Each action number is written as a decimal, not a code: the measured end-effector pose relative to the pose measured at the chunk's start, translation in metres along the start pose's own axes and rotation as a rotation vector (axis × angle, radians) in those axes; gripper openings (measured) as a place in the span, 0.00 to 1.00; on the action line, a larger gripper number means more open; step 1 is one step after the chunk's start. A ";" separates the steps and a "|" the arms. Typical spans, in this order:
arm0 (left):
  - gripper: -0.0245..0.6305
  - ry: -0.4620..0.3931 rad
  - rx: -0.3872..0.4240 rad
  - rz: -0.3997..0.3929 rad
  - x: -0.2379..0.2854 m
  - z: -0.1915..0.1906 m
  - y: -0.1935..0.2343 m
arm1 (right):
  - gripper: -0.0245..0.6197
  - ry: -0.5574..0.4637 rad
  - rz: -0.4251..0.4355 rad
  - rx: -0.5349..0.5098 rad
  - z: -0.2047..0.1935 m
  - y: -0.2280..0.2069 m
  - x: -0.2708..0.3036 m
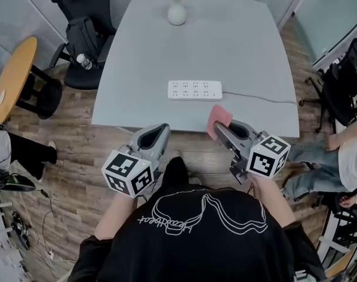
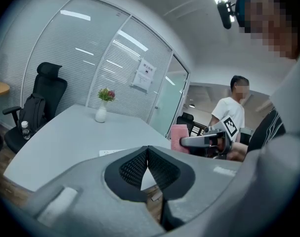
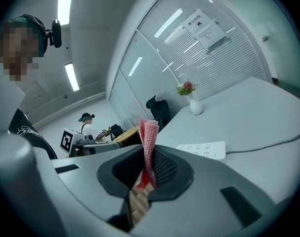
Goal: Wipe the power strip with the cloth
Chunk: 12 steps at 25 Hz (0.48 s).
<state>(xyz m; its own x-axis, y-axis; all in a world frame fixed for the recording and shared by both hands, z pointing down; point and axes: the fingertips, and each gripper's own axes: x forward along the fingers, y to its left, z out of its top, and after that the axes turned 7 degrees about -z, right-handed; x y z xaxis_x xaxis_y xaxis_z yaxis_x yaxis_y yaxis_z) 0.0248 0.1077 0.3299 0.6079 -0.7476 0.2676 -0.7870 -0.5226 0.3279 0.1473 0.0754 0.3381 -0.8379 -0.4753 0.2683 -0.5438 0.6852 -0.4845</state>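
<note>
A white power strip [image 1: 195, 90] lies flat near the front of the grey table [image 1: 166, 51], its cord [image 1: 266, 98] running off to the right. The strip also shows in the right gripper view [image 3: 203, 149]. My right gripper [image 1: 218, 129] hovers at the table's front edge, shut on a folded pink cloth [image 1: 218, 118] that stands up between the jaws [image 3: 150, 137]. My left gripper [image 1: 157, 135] is held off the table's front edge, left of the right one, shut with nothing in it [image 2: 148, 154]. Both are short of the strip.
A white vase with flowers [image 1: 177, 7] stands at the table's far end. A black office chair with a backpack and bottle [image 1: 84, 37] is at the left, beside a round wooden table [image 1: 13, 75]. A seated person [image 1: 349, 151] is at the right.
</note>
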 end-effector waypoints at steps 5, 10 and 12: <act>0.06 0.023 -0.010 -0.014 0.023 0.015 0.053 | 0.10 0.037 -0.039 0.026 0.014 -0.024 0.049; 0.06 0.055 -0.050 -0.022 0.037 0.018 0.109 | 0.10 0.092 -0.045 0.036 0.017 -0.039 0.109; 0.06 0.066 -0.061 -0.019 0.041 0.021 0.129 | 0.10 0.119 -0.039 0.043 0.017 -0.042 0.133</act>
<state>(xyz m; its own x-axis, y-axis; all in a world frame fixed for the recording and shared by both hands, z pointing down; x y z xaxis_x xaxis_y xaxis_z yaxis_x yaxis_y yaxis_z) -0.0539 0.0012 0.3644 0.6295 -0.7081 0.3198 -0.7689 -0.5087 0.3872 0.0598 -0.0261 0.3799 -0.8169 -0.4306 0.3837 -0.5760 0.6417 -0.5064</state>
